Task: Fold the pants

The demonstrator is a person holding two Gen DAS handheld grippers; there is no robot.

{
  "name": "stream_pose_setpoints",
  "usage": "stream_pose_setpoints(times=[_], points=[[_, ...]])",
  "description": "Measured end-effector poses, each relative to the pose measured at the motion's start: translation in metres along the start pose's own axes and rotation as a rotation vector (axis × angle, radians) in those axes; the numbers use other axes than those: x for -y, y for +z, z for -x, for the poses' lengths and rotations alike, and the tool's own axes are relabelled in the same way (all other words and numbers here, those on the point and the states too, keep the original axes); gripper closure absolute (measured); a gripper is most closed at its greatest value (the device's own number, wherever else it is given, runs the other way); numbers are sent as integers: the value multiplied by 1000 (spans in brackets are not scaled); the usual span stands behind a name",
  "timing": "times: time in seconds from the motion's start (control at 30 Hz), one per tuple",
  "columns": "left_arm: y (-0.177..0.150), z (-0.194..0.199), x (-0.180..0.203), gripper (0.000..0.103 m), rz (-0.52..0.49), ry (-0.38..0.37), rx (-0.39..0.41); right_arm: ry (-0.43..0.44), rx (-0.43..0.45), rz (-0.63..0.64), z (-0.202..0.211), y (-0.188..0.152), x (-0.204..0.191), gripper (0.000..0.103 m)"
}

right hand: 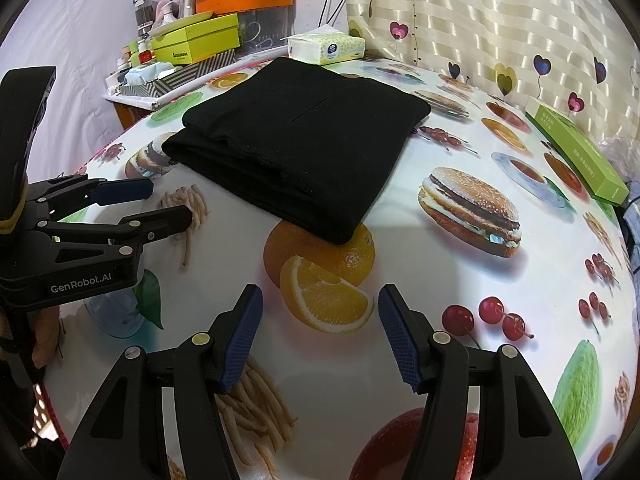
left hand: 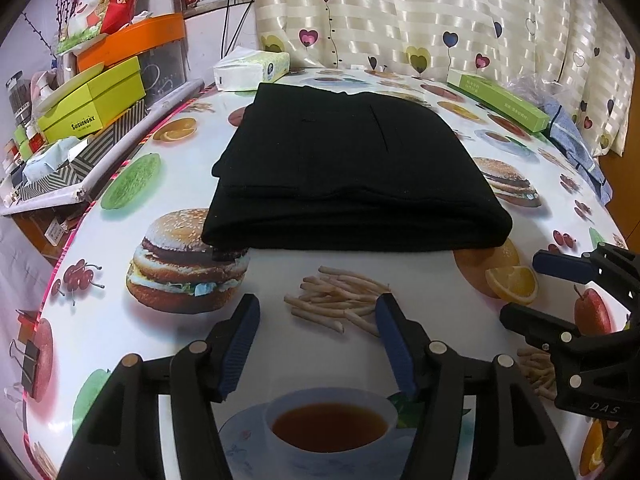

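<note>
short of the pants (left hand: 352,168), both fingers (left hand: 240,344) apart

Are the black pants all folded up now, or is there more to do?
They look folded: the black pants lie in a neat layered stack on the food-print tablecloth, edges lined up. Nothing is in hand: the left gripper and the right gripper are both open and empty, apart from the cloth, on its near side. Little seems left, perhaps just a final smoothing.
</note>
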State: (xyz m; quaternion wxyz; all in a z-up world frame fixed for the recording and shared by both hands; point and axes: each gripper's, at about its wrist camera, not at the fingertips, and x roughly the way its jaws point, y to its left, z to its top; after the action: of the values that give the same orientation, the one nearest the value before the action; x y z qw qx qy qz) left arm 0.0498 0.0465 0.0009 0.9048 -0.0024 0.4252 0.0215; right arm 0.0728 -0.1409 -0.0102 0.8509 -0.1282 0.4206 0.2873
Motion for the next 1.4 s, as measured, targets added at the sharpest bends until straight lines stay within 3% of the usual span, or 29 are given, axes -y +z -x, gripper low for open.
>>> stream_pose_setpoints(times=[1.4], points=[[1,-1,3,31,-9,-8,-4,1,0,-1,0,0,0,42]])
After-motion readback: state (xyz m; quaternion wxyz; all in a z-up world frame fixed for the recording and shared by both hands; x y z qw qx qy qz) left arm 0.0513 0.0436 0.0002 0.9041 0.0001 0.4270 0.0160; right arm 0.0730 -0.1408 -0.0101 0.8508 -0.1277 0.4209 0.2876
